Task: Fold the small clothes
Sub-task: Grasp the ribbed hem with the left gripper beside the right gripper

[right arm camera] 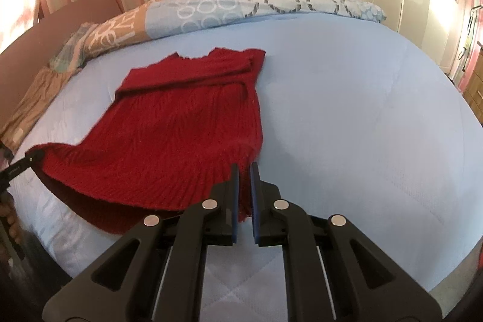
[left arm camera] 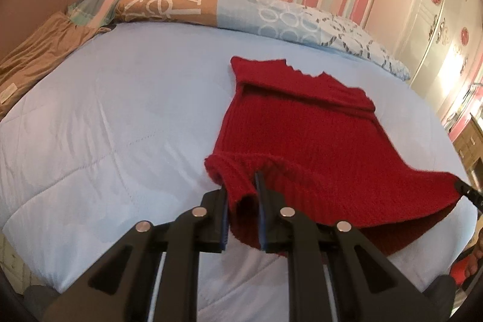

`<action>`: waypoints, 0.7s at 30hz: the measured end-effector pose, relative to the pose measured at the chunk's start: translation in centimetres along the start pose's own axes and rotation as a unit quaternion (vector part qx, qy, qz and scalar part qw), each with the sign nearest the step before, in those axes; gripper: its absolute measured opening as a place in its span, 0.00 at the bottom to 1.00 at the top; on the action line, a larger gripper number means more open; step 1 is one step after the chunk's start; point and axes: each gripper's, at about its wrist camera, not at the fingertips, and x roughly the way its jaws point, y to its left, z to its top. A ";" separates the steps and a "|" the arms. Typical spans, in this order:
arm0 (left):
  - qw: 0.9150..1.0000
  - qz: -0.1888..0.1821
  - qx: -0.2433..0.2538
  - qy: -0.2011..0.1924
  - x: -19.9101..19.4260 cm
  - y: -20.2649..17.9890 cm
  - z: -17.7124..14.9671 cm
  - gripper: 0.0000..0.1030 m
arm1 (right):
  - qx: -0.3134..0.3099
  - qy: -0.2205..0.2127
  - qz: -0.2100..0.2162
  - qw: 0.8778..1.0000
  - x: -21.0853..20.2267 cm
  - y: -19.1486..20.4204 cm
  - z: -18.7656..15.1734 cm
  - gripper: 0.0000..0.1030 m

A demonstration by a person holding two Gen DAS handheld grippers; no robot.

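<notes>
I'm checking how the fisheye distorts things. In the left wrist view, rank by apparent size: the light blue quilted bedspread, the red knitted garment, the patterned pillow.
1. Light blue quilted bedspread, largest.
2. Red knitted garment.
3. Patterned pillow, smallest, though it lies farther from the camera, so that ranking is unsure.

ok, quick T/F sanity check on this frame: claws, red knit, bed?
1. Both claws are shut on the red knit's hem. True: left claw and right claw each pinch the red knit.
2. The knit lies on a wooden floor. False: it is on the light blue bedspread.
3. The far end of the knit rests on the bed. True.
4. The pillows sit at the near edge. False: the pillows lie by the striped wall.
</notes>
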 end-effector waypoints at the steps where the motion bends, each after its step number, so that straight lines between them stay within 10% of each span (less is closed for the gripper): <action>1: 1.000 -0.001 -0.003 -0.002 -0.1 0.1 0.4 0.14 | 0.000 -0.003 -0.001 1.000 -0.1 0.0 0.4 0.07; 9: 1.000 0.004 0.004 0.005 -0.5 0.4 0.9 0.14 | -0.002 0.005 -0.004 1.000 0.0 -0.4 0.1 0.07; 17: 0.994 0.033 0.029 0.097 2.3 0.7 -8.3 0.15 | -0.015 0.084 -0.028 0.996 3.9 -0.6 -7.8 0.09; 21: 0.993 0.041 0.025 0.107 2.2 1.1 -9.9 0.19 | -0.002 0.082 -0.028 0.996 4.1 -1.0 -9.0 0.41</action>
